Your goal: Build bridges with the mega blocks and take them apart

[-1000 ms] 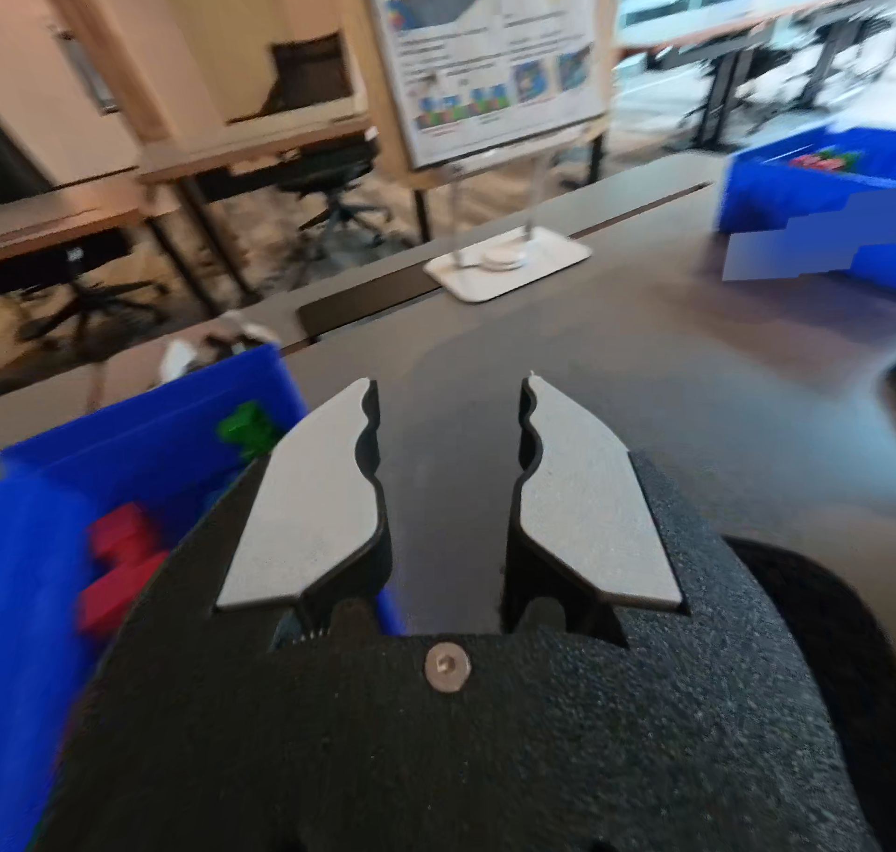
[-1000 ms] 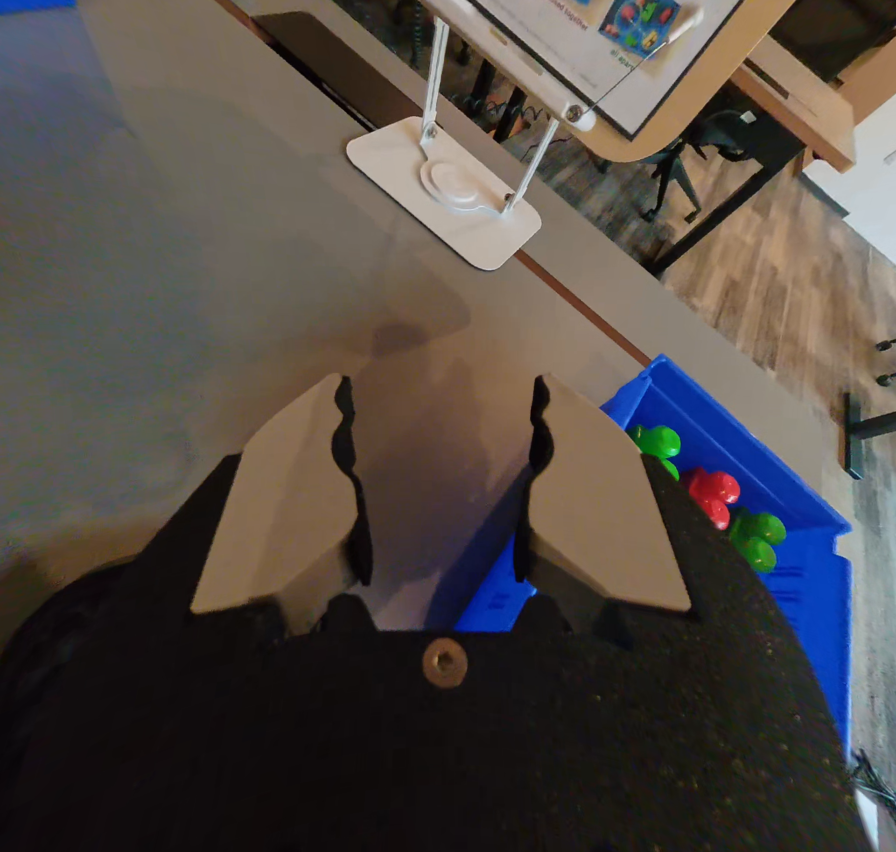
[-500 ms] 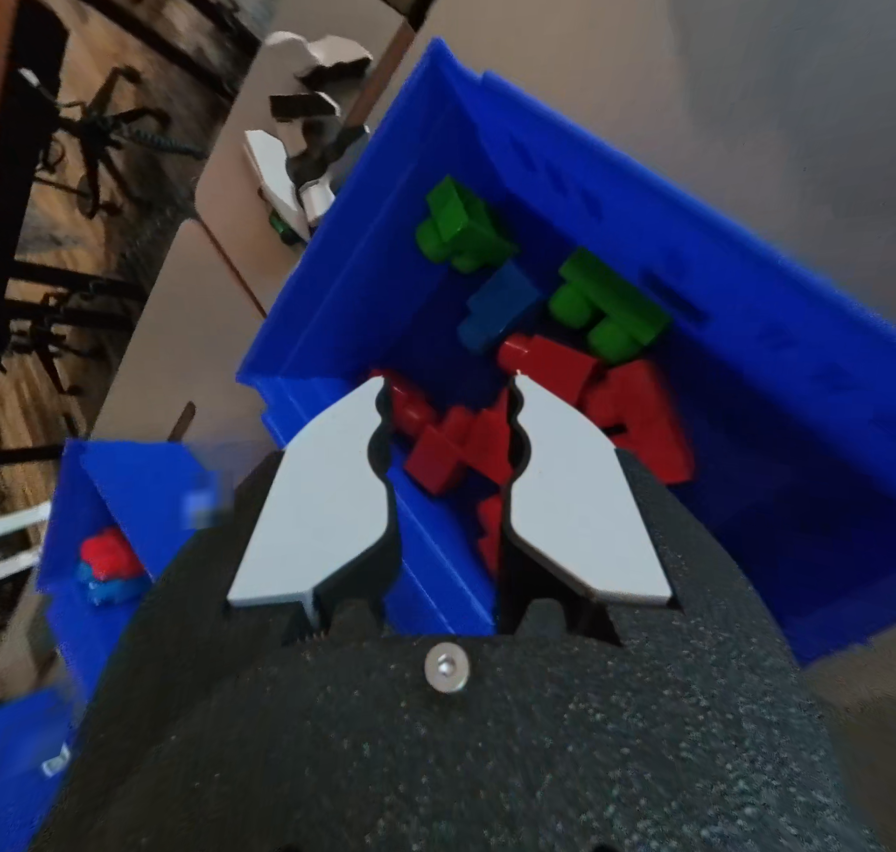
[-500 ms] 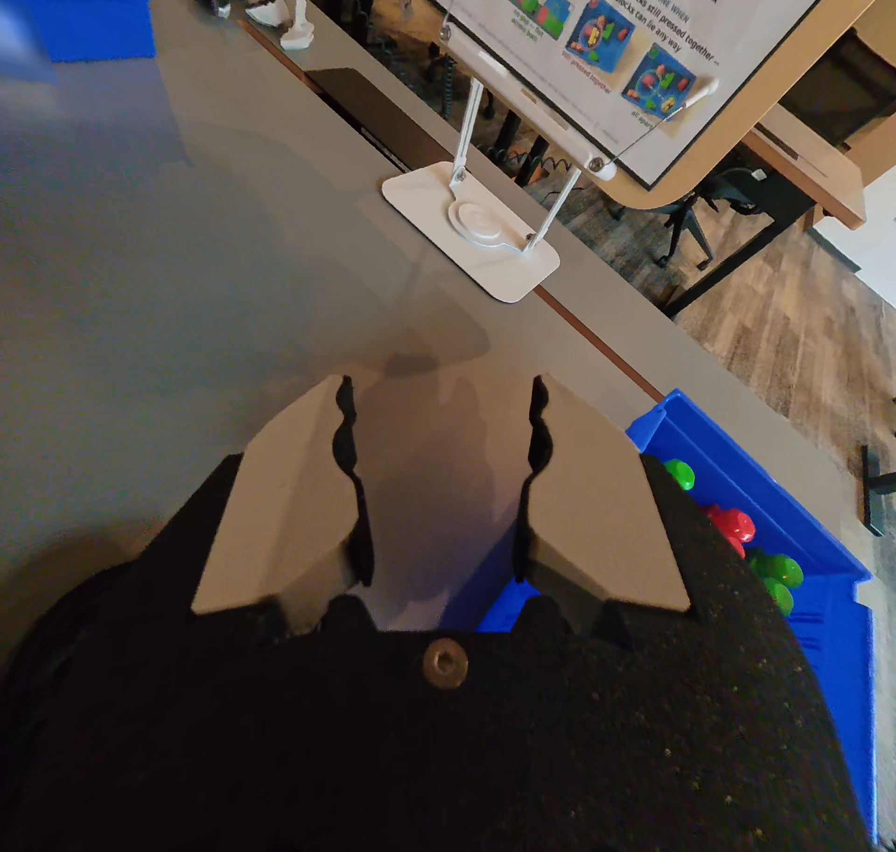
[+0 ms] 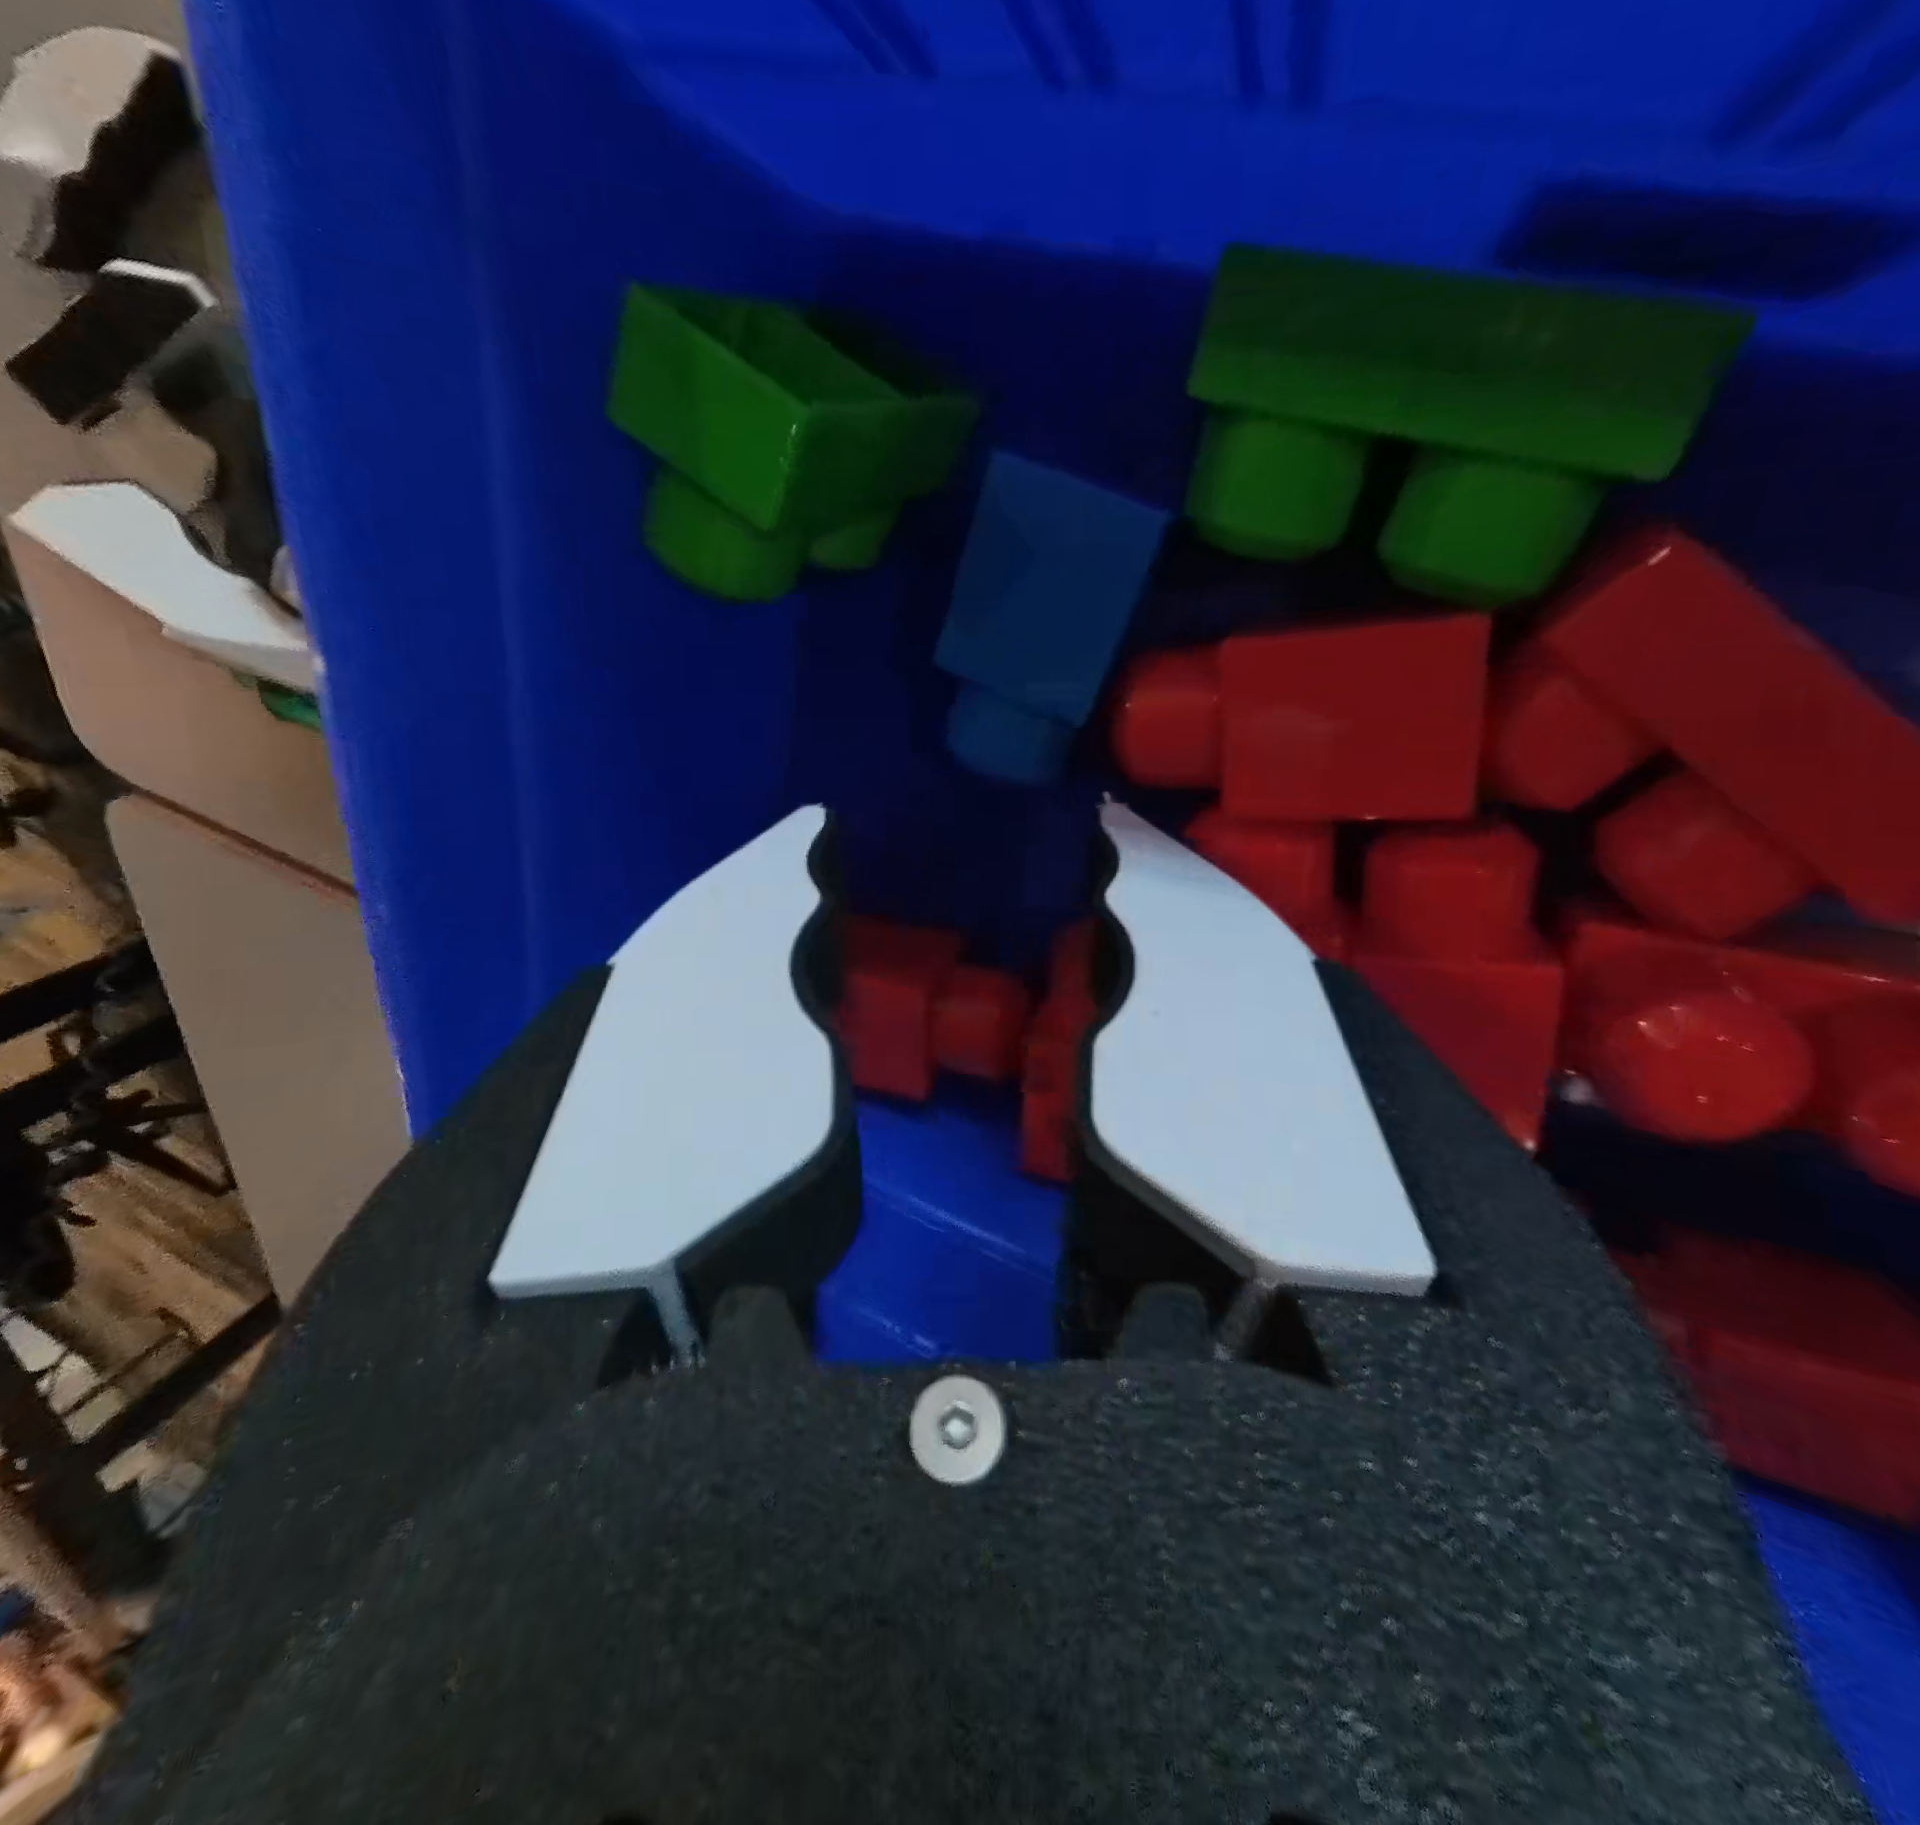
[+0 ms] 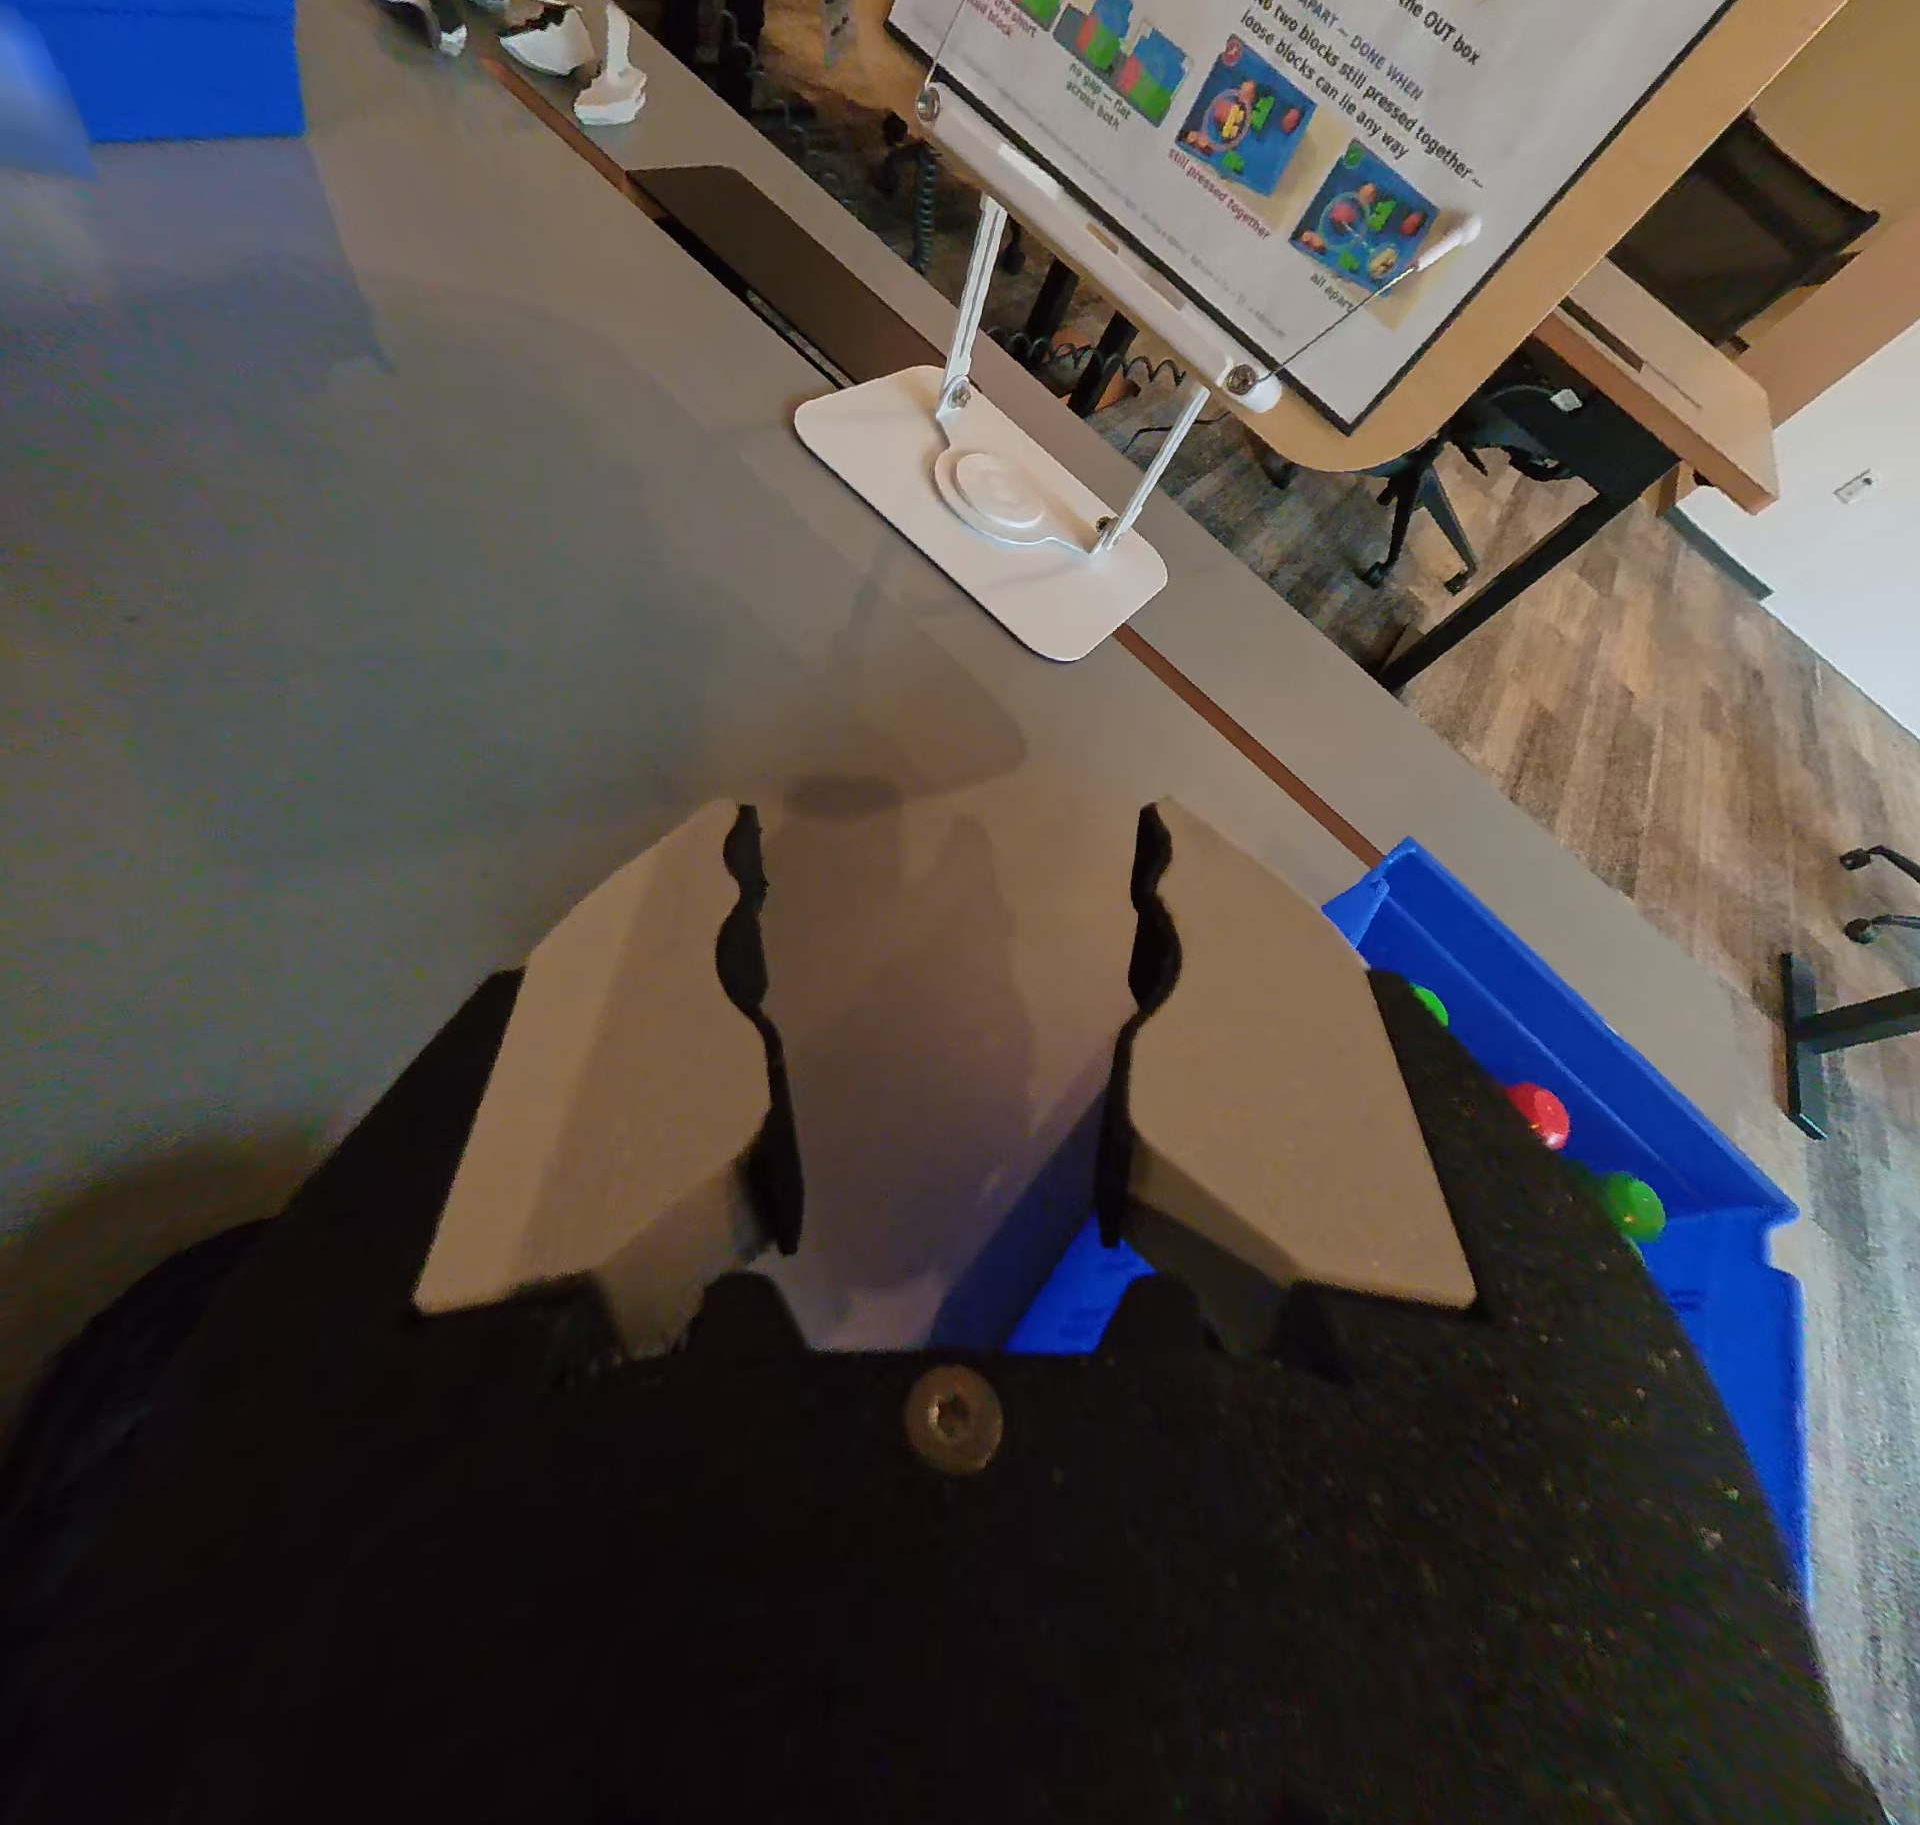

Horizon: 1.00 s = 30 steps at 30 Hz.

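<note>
My left gripper (image 5: 961,830) hangs over the bin (image 5: 520,632) of blocks (image 5: 1351,726), jaws apart and empty; my right gripper (image 6: 945,819) gapes wide above the worktop (image 6: 416,580).

left gripper (image 5: 961,830) swung from table into blue bin (image 5: 499,528) | closer to blocks (image 5: 1351,726)

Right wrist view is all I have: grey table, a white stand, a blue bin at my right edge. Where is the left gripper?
Observer: The left gripper hangs over another blue bin of blocks, pointing down into it.
Operator: Is it holding anything?
Observer: No. Its jaws are open, with nothing between them.
Operator: What lies ahead of its tips?
Observer: A blue block, just beyond them, with two green blocks farther on.
Operator: And the red ones?
Observer: The red blocks are heaped to the right of the fingers.
</note>
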### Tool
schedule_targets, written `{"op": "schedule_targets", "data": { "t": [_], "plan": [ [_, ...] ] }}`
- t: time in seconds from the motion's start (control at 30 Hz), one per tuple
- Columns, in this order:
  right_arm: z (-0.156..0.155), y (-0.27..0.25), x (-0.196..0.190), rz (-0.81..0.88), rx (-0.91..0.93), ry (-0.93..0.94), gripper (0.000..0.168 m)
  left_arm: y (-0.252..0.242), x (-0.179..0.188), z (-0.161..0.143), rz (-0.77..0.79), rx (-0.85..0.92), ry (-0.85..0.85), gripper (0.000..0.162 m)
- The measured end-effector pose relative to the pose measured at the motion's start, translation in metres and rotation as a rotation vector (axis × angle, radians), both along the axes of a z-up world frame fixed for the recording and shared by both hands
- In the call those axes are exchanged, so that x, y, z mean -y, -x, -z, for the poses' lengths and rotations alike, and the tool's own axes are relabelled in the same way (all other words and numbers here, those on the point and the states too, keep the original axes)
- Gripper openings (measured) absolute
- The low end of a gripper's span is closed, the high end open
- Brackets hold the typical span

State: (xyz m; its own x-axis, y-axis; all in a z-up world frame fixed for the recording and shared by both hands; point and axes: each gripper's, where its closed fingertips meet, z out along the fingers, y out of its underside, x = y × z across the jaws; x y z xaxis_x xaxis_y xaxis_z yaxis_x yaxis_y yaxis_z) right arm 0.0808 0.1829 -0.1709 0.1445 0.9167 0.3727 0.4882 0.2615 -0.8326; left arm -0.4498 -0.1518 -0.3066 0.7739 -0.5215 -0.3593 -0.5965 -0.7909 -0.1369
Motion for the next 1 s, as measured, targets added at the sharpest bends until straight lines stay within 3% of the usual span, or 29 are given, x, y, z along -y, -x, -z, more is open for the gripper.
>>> {"op": "schedule_targets", "data": {
  "t": [0.27,0.47,0.67,0.8,1.0],
  "plan": [
    [0.004,0.001,-0.005,0.031,0.032,-0.019,0.069,0.002,-0.005,0.020,0.083,0.009,0.095,0.038],
    [0.008,0.001,-0.008,0.043,0.055,-0.025,0.069,-0.006,-0.014,0.029,0.120,0.042,0.069,0.030],
    [0.007,0.003,-0.005,0.035,0.053,-0.030,0.069,-0.006,-0.010,0.035,0.069,0.073,0.057,0.029],
    [0.009,0.007,0.001,-0.002,0.065,-0.028,0.069,-0.008,-0.004,0.012,0.026,0.035,-0.002,0.029],
    [0.009,0.014,0.018,-0.089,0.067,-0.015,0.068,-0.032,0.011,-0.047,-0.005,-0.046,-0.098,0.028]
  ]
}}
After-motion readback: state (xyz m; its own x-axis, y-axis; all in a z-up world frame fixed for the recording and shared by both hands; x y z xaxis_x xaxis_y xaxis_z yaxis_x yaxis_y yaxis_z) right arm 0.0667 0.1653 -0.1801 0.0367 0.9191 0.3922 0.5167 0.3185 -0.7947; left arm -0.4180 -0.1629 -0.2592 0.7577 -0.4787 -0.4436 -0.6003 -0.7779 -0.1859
